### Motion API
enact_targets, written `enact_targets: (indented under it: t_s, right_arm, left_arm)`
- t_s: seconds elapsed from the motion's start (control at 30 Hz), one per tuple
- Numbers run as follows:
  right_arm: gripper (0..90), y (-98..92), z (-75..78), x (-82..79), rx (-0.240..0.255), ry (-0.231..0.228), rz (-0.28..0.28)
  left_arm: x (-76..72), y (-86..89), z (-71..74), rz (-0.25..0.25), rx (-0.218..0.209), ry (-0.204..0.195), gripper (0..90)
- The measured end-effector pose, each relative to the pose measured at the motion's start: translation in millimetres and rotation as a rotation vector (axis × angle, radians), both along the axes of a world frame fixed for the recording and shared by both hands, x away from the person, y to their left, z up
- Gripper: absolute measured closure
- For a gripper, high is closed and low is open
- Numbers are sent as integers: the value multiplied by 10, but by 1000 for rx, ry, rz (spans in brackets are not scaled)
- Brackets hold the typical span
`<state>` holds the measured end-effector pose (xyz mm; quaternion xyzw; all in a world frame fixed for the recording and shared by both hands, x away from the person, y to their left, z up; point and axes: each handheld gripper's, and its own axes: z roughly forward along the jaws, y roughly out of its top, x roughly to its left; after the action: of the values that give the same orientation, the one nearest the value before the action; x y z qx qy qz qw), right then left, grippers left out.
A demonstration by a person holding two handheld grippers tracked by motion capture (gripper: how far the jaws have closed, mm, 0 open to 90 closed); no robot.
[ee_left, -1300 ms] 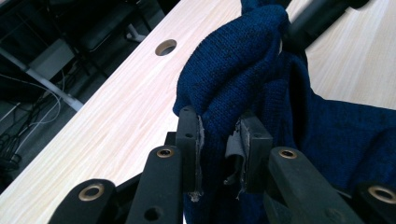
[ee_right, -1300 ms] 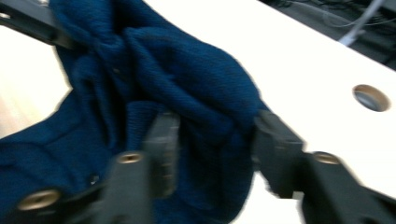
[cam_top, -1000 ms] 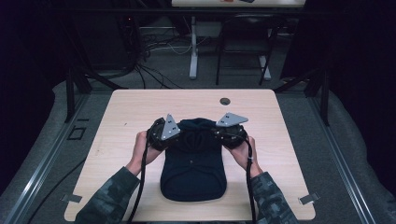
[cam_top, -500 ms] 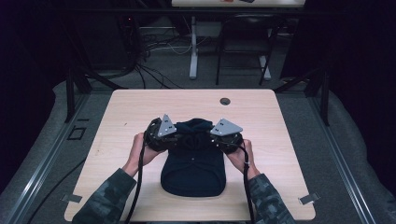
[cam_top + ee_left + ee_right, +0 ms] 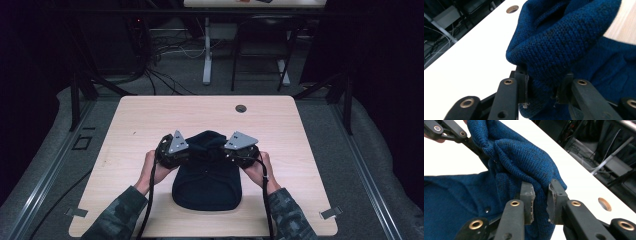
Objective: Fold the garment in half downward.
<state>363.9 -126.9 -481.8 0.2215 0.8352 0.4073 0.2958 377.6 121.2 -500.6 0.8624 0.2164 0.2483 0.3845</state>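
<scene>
The pale wooden table (image 5: 150,120) carries a dark blue knitted garment (image 5: 206,182), which lies flat on the near half of the top and spreads from between the two claws toward the person. Its far edge is gathered into a raised fold that hangs between the claws. The left gripper (image 5: 192,153) sits at the left end of that fold, and its jaws, which have just been closing, are clenched on a thick roll of the knit (image 5: 544,82). The right gripper (image 5: 225,154) sits at the right end, just beside the left one, its pads likewise clamped on bunched knit (image 5: 540,202). In the right gripper view, a small dark button (image 5: 486,209) lies on the cloth left of the jaws. Beyond both claws, near the table's far edge, is a round cable hole (image 5: 241,108).
</scene>
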Motion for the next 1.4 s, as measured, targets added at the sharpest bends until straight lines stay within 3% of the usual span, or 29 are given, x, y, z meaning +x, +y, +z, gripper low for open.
enact_targets:
  t_s: [0.27, 0.53, 0.97, 1.4]
  right_arm:
    - [730, -19, -30, -99, -33, 39, -4]
    - [694, -52, -114, -198, -20, 77, 7]
    - [689, -54, -244, -332, -32, 118, 30]
    - [686, -54, -324, -465, -50, 120, 36]
  left_arm:
    - [-98, -24, -50, -4, 15, -32, 717]
    - [-188, -23, -126, -4, 10, -38, 712]
    - [-320, 25, -287, -13, -7, -30, 707]
    - [-423, 57, -411, -33, -27, -7, 702]
